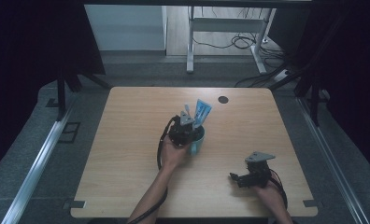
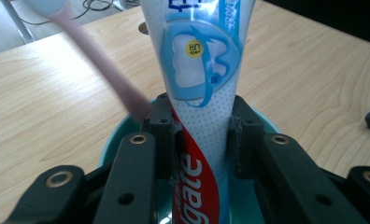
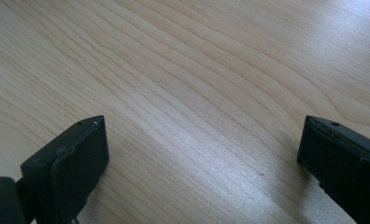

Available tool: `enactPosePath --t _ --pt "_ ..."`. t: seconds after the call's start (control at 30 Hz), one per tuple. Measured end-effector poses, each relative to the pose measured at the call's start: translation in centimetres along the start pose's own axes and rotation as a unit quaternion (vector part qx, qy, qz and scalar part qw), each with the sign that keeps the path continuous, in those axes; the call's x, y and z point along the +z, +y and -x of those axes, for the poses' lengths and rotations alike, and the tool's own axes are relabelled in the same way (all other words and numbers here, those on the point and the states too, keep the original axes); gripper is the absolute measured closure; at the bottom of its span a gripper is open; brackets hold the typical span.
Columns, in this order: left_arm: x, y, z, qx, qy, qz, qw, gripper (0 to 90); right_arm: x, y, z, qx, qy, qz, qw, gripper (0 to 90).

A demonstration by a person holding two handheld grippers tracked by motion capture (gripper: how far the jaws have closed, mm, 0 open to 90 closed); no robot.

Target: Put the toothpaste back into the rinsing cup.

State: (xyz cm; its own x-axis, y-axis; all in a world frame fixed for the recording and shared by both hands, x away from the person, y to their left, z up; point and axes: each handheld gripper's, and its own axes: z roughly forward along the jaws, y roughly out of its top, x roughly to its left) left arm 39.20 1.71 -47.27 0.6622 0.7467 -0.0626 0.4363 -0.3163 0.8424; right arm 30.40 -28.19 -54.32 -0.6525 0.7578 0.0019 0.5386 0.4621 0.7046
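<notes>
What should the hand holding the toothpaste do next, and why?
Probably open the left gripper and lift it away. Its fingers pinch the toothpaste tube, which already stands inside the teal cup beside a pink toothbrush handle. The right gripper waits open over bare table.

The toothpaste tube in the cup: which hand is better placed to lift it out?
Left, probably. The left gripper is clamped on the toothpaste tube above the teal cup; the right gripper sits open over bare table.

Dim, dark-edged high view; close views brighter, with glare on the table (image 3: 248, 154).
</notes>
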Motion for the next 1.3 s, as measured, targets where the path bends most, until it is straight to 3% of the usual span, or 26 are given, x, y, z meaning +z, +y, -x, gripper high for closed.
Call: enactPosePath --t 0.3,0.57,0.8,1.1,1.2,1.3 --pt "0.0 0.3 0.0 -0.005 -0.002 -0.013 0.9999 66.2 0.0 0.0 0.0 0.000 0.000 0.000 1.0000 1.6" --pt "-0.5 0.6 -0.4 -0.013 -0.014 -0.011 0.9998 55.8 0.0 0.0 0.0 0.000 0.000 0.000 1.0000 1.6" --pt "-0.9 0.7 -0.3 -0.011 -0.019 -0.015 0.9996 43.8 0.0 0.0 0.0 0.000 0.000 0.000 1.0000 1.6" --pt "-1.6 1.1 0.2 0.007 -0.005 -0.020 0.9998 28.1 0.0 0.0 0.0 0.000 0.000 0.000 1.0000 1.6" --pt "-1.9 1.2 0.4 0.008 -0.002 -0.024 0.9997 18.7 0.0 0.0 0.0 0.000 0.000 0.000 1.0000 1.6" --pt "-2.1 1.2 0.4 0.008 -0.003 -0.025 0.9996 14.8 0.0 0.0 0.0 0.000 0.000 0.000 1.0000 1.6"
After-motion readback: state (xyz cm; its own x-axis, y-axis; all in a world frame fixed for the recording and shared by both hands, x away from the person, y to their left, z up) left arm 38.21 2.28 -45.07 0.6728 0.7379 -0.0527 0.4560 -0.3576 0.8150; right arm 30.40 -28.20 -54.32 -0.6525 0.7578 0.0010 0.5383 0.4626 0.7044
